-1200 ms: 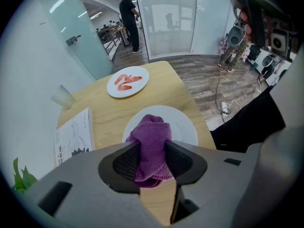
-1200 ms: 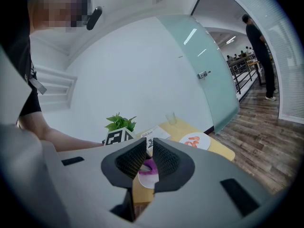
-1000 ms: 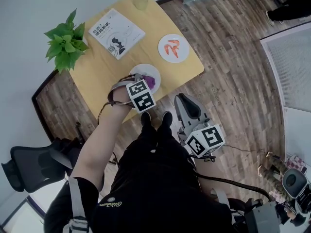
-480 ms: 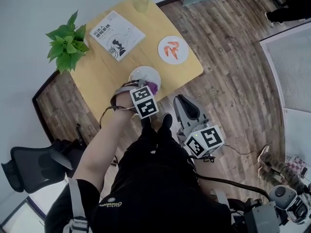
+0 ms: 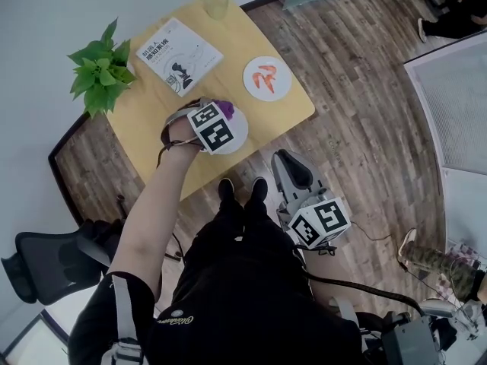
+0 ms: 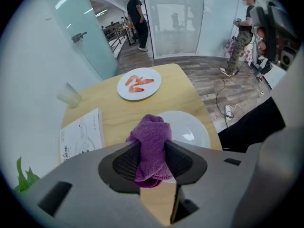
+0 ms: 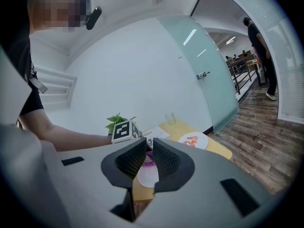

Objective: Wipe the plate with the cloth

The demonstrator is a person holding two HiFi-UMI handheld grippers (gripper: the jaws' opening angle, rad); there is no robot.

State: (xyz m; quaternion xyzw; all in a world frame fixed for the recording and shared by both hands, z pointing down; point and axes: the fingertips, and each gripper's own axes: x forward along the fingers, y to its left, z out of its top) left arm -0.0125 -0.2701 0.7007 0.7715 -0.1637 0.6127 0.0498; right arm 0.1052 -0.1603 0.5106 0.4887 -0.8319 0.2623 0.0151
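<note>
A white plate (image 5: 237, 130) lies near the front edge of the yellow table (image 5: 152, 120). My left gripper (image 5: 217, 112) is over the plate, shut on a bunched purple cloth (image 5: 224, 106) at the plate's far-left part. In the left gripper view the cloth (image 6: 153, 129) is pinched between the pads of the left gripper (image 6: 152, 148), with the plate (image 6: 190, 127) just beyond it. My right gripper (image 5: 288, 162) hangs off the table, low beside the person's legs. In the right gripper view, the right gripper (image 7: 148, 145) holds nothing, its jaws almost together.
On the table are a second plate with shrimp (image 5: 267, 78), a book (image 5: 179, 55), a potted plant (image 5: 103, 67) and a clear glass (image 5: 217, 4). A black office chair (image 5: 46, 261) stands at the lower left. People stand far off on the wooden floor (image 6: 244, 32).
My left gripper has carried the cloth from the near side of the plate toward its far-left side. The right gripper has stayed where it was.
</note>
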